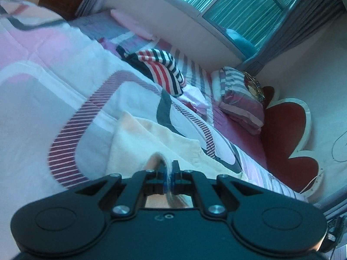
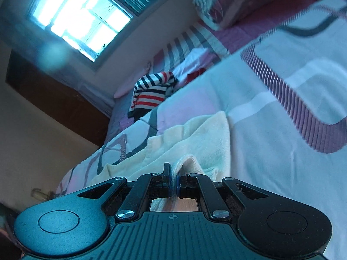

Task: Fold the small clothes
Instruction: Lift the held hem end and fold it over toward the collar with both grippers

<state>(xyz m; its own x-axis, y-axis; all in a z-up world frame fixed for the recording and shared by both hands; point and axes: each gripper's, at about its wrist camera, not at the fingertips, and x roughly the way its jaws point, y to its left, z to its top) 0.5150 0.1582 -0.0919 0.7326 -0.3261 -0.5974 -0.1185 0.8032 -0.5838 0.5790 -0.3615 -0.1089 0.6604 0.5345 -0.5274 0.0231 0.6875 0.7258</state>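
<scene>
A small cream garment lies spread on the patterned quilt, close in front of both cameras. My left gripper is shut on a pinched-up fold of its edge. In the right wrist view the same cream garment stretches ahead, and my right gripper is shut on another raised fold of it. A heap of striped clothes in red, white and navy sits farther back on the bed, and the striped clothes show in the right wrist view too.
The bed carries a pink, grey and white quilt. A striped pillow and a red flower-shaped headboard stand at the far end. A window with curtains runs along the wall beside the bed.
</scene>
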